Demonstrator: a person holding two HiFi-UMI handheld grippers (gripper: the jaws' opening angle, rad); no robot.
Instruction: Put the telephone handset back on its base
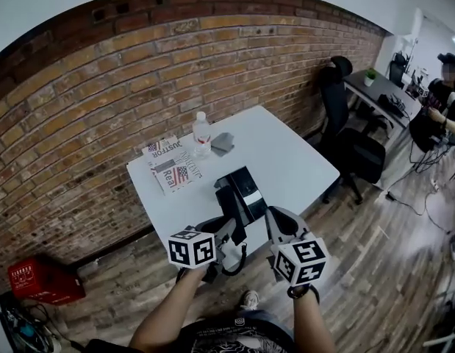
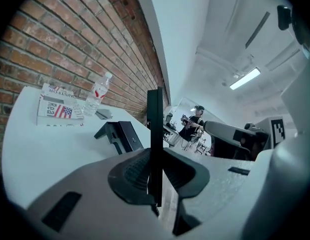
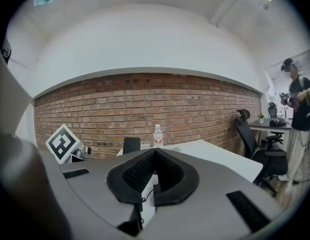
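A water bottle (image 1: 202,134) and magazines (image 1: 170,166) sit far-left on the white table (image 1: 301,160). The black telephone base (image 1: 242,190) stands at the near edge. The left gripper (image 1: 221,230) clamps the slim black handset (image 2: 155,129) (seen edge-on) just near the base, and the right gripper (image 1: 277,223) is clenched on nothing.

Two tools, a left tool (image 1: 226,234) and a right tool (image 1: 276,225); one telephone handset (image 2: 155,126), one telephone base (image 1: 242,190), one water bottle (image 1: 202,134), two magazines (image 1: 174,172), one tabletop (image 1: 293,153), one red box (image 1: 42,279)

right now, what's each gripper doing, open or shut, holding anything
Left gripper: shut on the telephone handset.
Right gripper: shut, nothing between its jaws.
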